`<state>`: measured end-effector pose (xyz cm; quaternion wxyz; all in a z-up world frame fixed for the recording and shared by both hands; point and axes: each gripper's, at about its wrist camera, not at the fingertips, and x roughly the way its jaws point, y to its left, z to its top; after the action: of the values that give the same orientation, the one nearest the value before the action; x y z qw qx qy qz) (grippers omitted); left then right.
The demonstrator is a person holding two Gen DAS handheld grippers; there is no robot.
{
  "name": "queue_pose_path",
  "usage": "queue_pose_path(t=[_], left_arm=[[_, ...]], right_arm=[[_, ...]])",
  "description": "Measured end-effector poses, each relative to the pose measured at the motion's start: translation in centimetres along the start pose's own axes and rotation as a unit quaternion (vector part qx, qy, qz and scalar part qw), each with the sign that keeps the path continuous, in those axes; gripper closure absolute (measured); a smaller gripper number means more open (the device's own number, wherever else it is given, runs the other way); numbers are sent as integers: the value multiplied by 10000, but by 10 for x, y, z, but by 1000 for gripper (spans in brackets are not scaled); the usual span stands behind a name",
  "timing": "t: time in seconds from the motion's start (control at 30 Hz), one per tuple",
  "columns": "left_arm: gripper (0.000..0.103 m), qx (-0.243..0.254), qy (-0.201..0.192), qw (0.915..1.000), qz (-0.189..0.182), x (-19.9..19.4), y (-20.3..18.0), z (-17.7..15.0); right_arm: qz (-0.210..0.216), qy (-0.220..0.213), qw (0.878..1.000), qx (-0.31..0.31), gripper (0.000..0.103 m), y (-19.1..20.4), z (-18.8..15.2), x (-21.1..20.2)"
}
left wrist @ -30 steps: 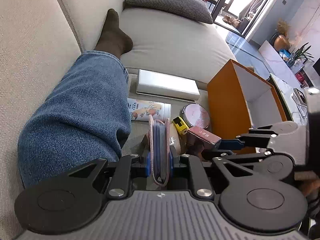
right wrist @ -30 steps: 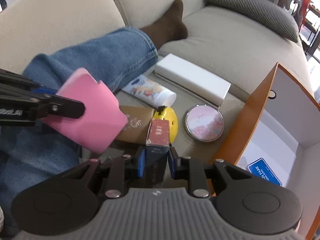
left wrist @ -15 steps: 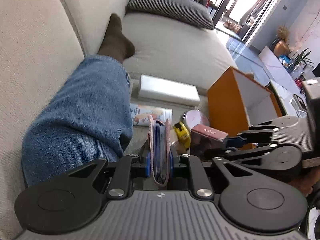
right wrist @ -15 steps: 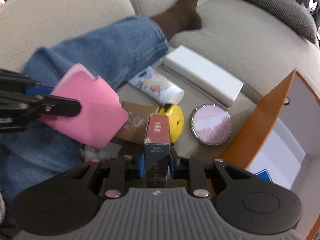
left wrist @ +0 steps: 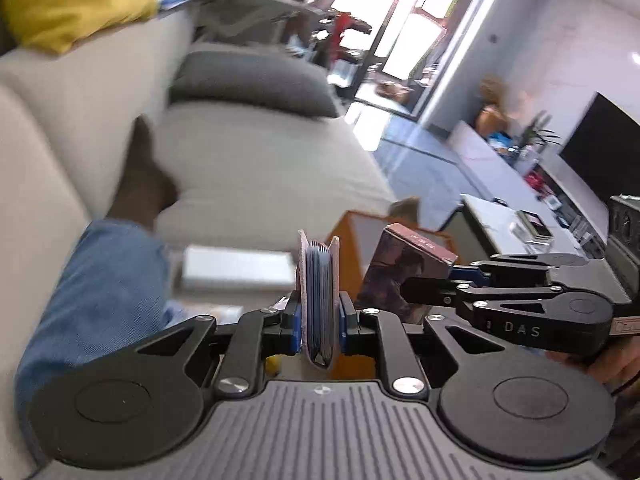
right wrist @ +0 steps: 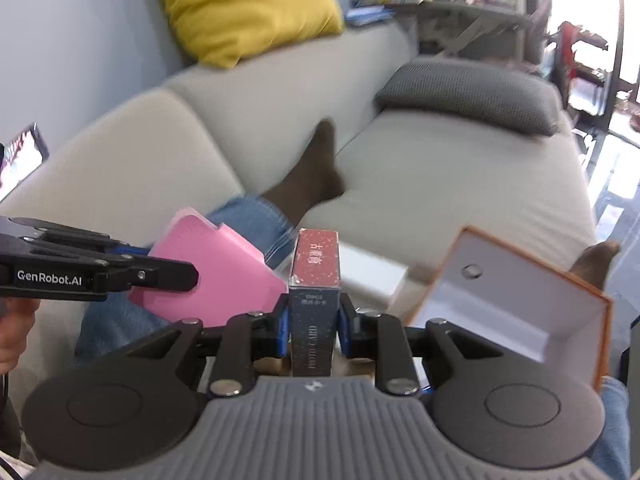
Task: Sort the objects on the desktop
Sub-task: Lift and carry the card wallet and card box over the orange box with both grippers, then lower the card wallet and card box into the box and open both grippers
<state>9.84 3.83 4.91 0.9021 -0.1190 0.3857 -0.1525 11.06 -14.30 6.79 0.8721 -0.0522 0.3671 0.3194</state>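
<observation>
My left gripper [left wrist: 318, 326] is shut on a pink card holder [left wrist: 318, 292], held upright in the air; in the right wrist view the holder [right wrist: 212, 276] shows at the left. My right gripper [right wrist: 314, 326] is shut on a dark photo card box with a red top [right wrist: 314, 292]; the box also shows in the left wrist view [left wrist: 400, 272], just right of the holder. Both are raised above the sofa. The open orange box [right wrist: 520, 312] with a white inside lies lower right, partly behind my right gripper.
A white flat box [right wrist: 372, 272] lies on the sofa seat behind the held items. A person's jeans leg [left wrist: 100, 288] and brown sock [right wrist: 312, 176] stretch along the sofa. A grey cushion [right wrist: 468, 92] and a yellow cushion [right wrist: 244, 4] lie further back.
Both grippers have lifted and tilted upward with their objects. The small items on the sofa have dropped out of view and more of the room shows.
</observation>
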Motion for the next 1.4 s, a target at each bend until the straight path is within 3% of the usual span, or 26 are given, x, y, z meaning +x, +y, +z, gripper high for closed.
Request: queue_pose_path(t=[0.27, 0.4, 0.63, 0.83, 1.03, 1.4], left_arm=[[84, 353, 246, 9980, -457, 48, -47, 32], [84, 370, 517, 9956, -689, 80, -63, 41], [84, 318, 989, 9923, -678, 136, -77, 38], [85, 609, 1190, 9909, -180, 171, -85, 28], [84, 1354, 1456, 9780, 631, 193, -109, 12], [84, 1605, 1900, 9612, 1196, 216, -116, -6]], right_arm=[[-396, -434, 9953, 767, 78, -57, -9, -25], [-559, -356, 9920, 1074, 78, -86, -17, -18], [-747, -256, 9838, 1611, 78, -125, -33, -2], [-737, -153, 9762, 2032, 78, -153, -47, 17], [-643, -168, 9644, 2560, 79, -173, -58, 43], [-432, -71, 9535, 2980, 79, -173, -74, 86]])
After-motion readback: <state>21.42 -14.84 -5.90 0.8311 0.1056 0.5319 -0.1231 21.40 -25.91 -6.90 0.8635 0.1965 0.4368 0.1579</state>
